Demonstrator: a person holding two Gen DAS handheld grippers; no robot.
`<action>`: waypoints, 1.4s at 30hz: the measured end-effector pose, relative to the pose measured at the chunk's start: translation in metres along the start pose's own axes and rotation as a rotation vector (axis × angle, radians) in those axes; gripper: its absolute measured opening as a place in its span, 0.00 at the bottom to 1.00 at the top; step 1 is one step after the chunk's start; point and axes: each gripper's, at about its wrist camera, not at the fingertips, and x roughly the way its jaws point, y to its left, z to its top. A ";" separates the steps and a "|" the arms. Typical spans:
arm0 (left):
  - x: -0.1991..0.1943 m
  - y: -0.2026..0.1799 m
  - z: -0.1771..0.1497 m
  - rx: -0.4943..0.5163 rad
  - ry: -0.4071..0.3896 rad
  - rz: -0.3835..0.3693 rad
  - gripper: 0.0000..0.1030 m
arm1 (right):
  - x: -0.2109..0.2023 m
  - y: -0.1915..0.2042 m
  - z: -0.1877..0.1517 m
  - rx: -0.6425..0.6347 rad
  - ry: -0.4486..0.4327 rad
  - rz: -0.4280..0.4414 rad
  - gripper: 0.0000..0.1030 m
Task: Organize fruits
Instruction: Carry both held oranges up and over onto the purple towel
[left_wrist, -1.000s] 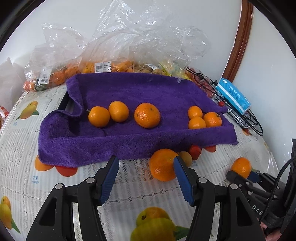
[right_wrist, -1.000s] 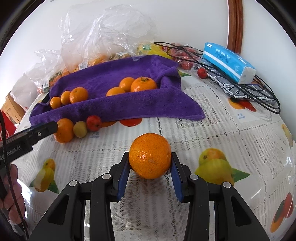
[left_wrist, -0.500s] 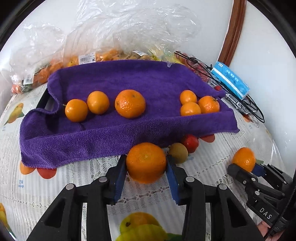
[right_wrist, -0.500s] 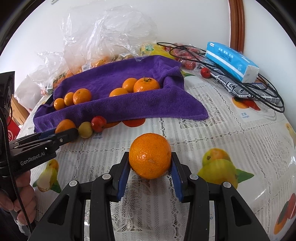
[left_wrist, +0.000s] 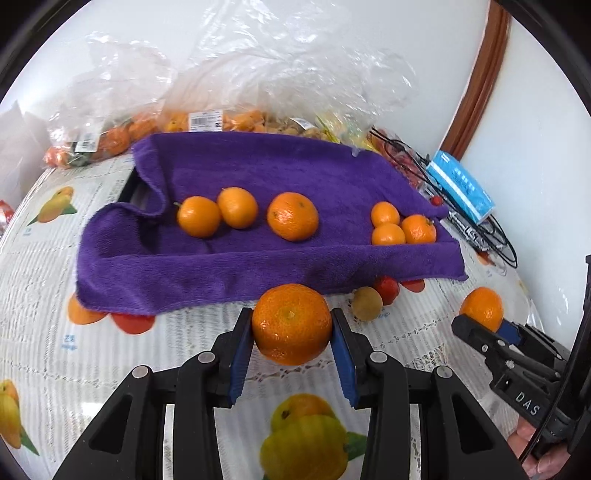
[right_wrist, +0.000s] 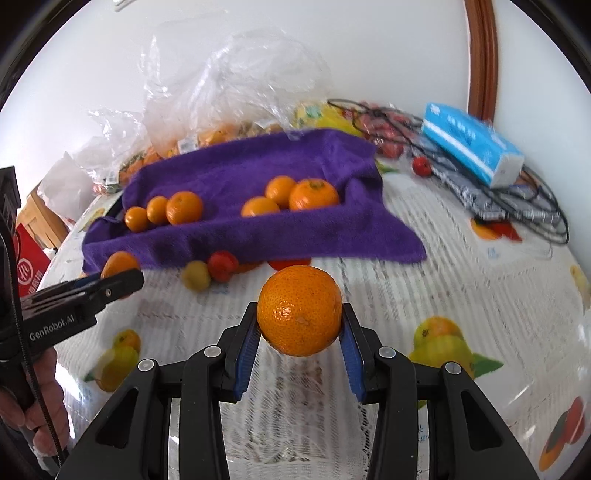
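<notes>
Left gripper closed on a large orange, blue fingers pressing both its sides, just off the near edge of the purple towel at 12 o'clock. Right gripper likewise clamped on a second orange above the printed surface. Six small oranges on the towel: three toward 11 o'clock, three toward 1 o'clock. Beside the towel's front edge, a yellowish fruit touching a red fruit. Plastic bags of fruit behind, blue tissue pack at 2 o'clock.
</notes>
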 end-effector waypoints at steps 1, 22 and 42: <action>-0.003 0.002 0.001 -0.004 -0.004 0.002 0.37 | -0.002 0.004 0.003 -0.009 -0.006 -0.001 0.40; -0.066 0.022 0.004 -0.078 -0.038 0.030 0.37 | -0.052 0.044 0.037 -0.035 -0.055 -0.010 0.40; -0.112 -0.008 0.023 -0.054 -0.097 0.028 0.37 | -0.098 0.024 0.053 0.010 -0.111 -0.005 0.41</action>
